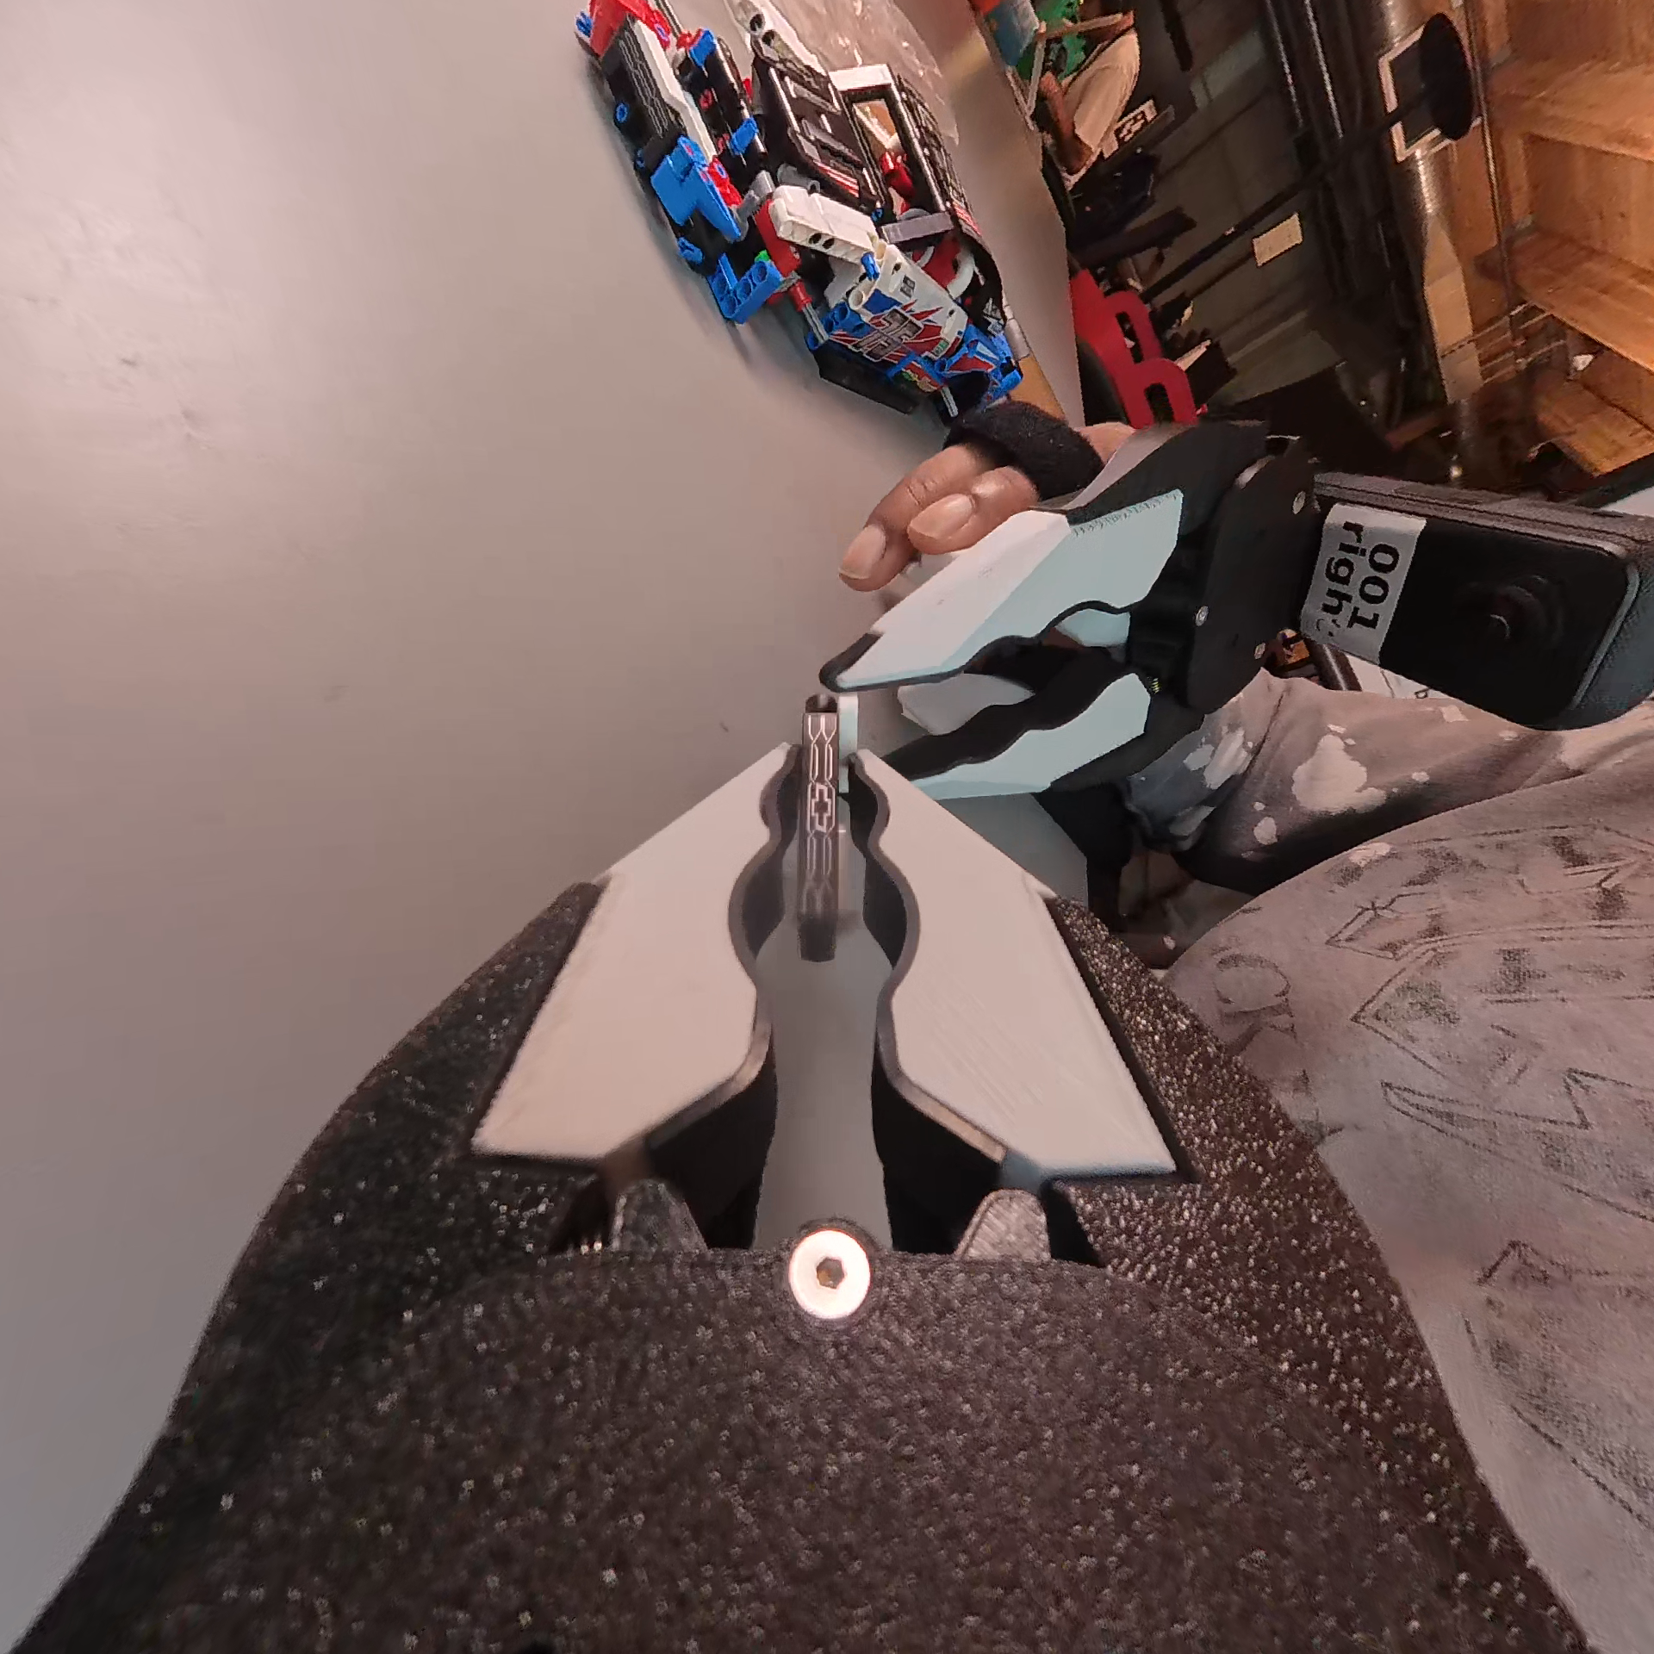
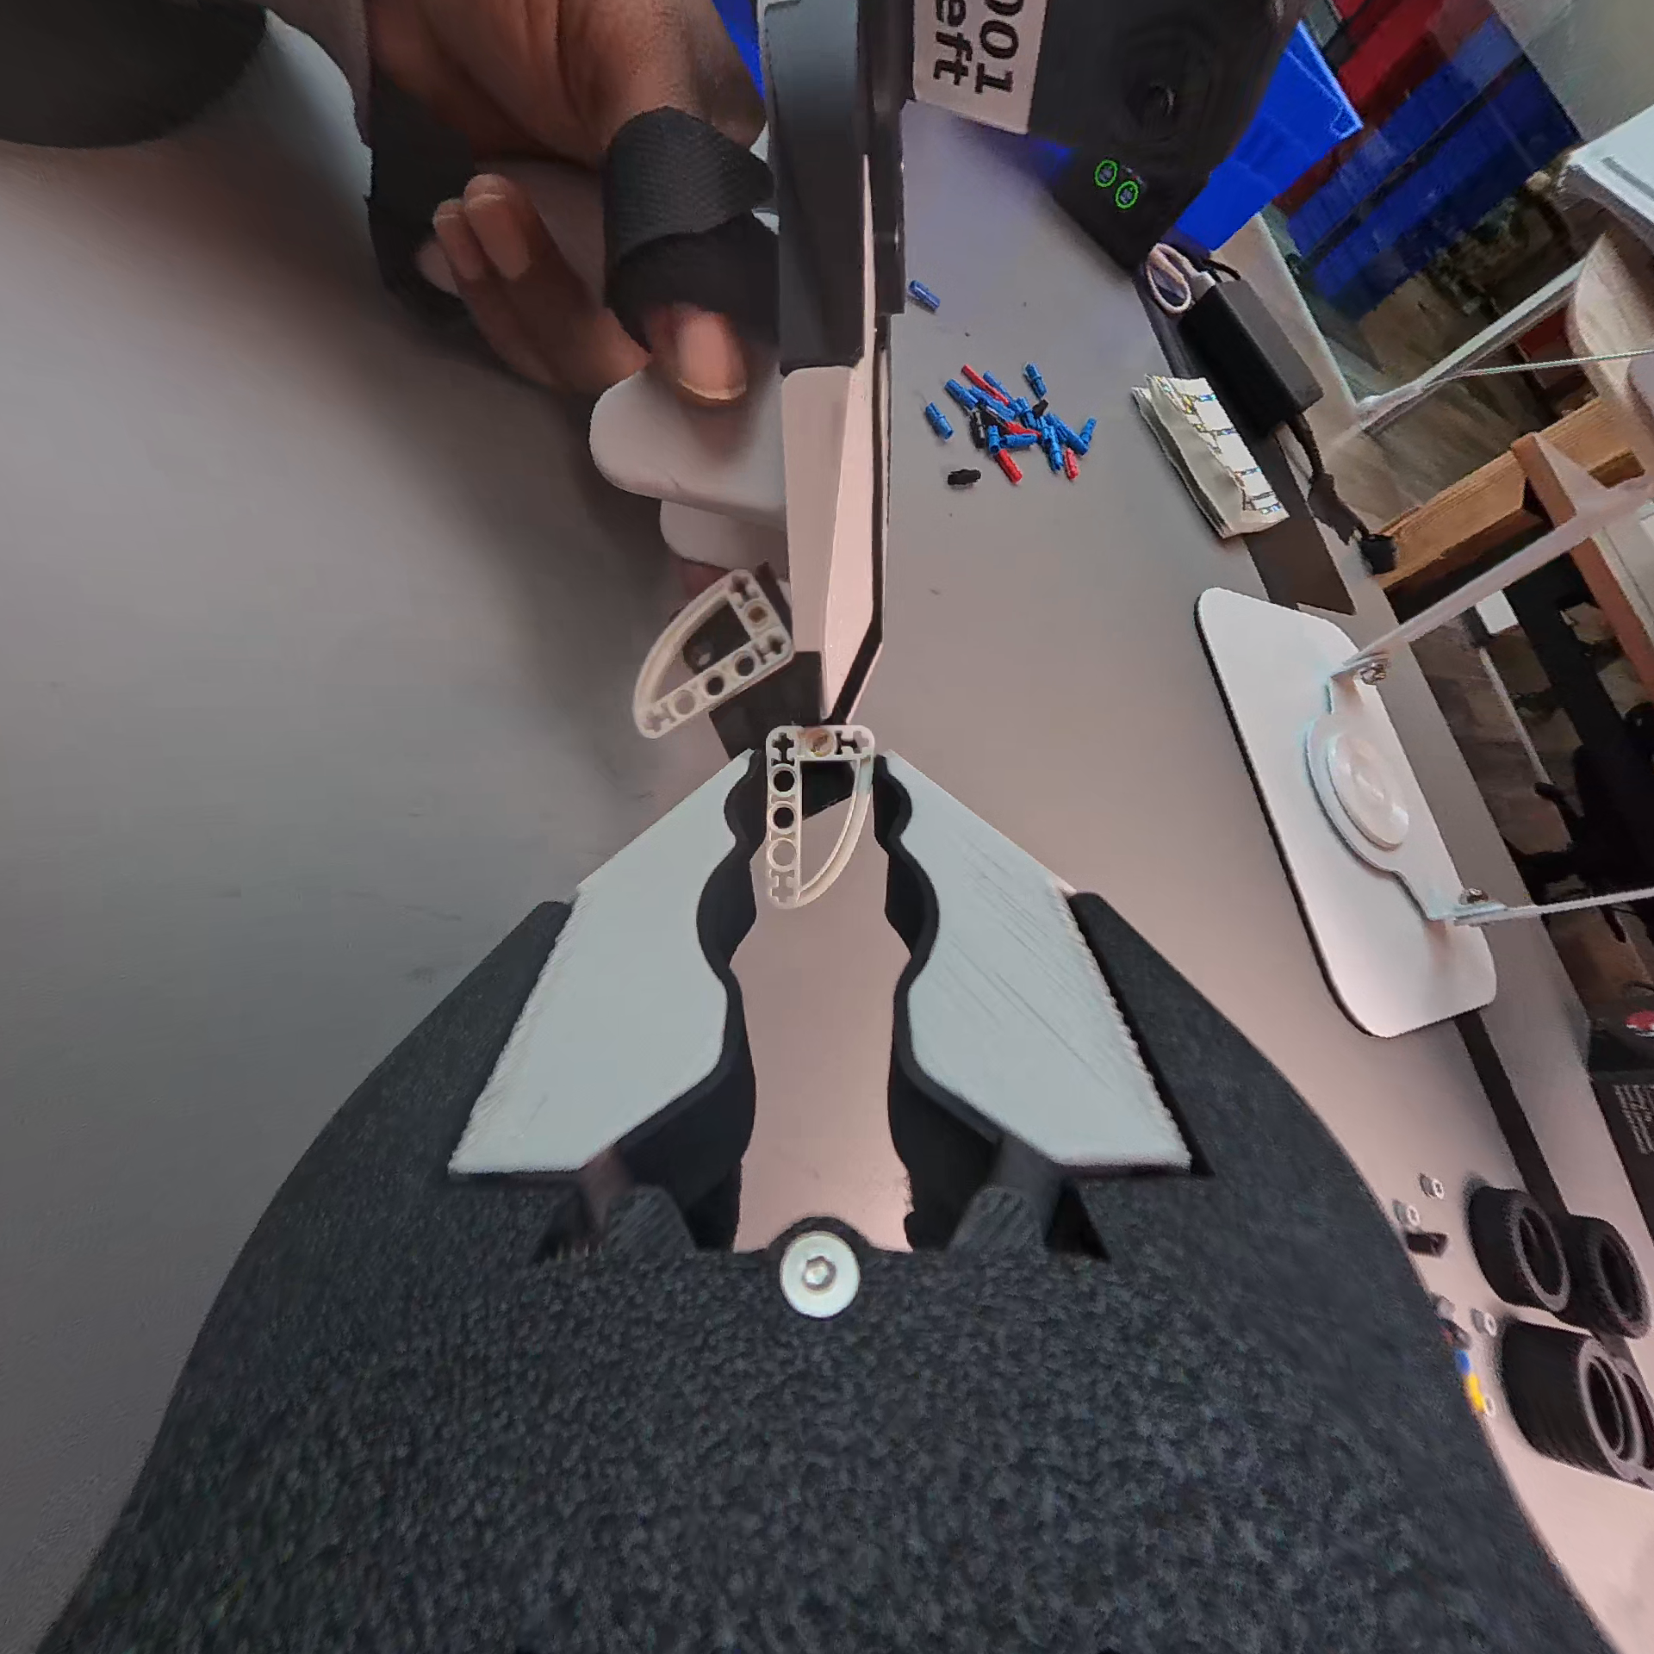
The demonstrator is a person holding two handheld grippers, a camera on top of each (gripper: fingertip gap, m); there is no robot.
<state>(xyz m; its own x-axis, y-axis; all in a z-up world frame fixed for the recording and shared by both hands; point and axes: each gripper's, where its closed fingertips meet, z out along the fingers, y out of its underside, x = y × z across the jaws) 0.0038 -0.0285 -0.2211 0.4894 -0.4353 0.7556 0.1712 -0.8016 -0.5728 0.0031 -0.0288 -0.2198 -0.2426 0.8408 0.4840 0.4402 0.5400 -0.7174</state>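
Between my left tongs' (image 1: 825, 761) fingers sat a dark panel piece (image 1: 819, 832), seen edge-on and pinched at the tips. My right tongs (image 2: 813, 761) were pressed on a white curved beam piece (image 2: 810, 819); its tan pin (image 2: 816, 739) met the left tongs' tips (image 2: 828, 707).

Item: second white curved piece (image 2: 707, 653), mounted on the dark panel, shown only in the right wrist view.

Item: loose pile of blue, red and black pins (image 2: 1011, 425) on the grey table (image 2: 268, 716); not in any container.

Item: black tyres (image 2: 1557, 1271) and white stand base (image 2: 1325, 805), right wrist view only.

Item: part-built toy vehicle (image 1: 805, 224) in blue, white, red and black, left wrist view only.

Item: my right hand (image 1: 940, 510), strapped, and right tongs (image 1: 904, 698) beside the panel's far end.
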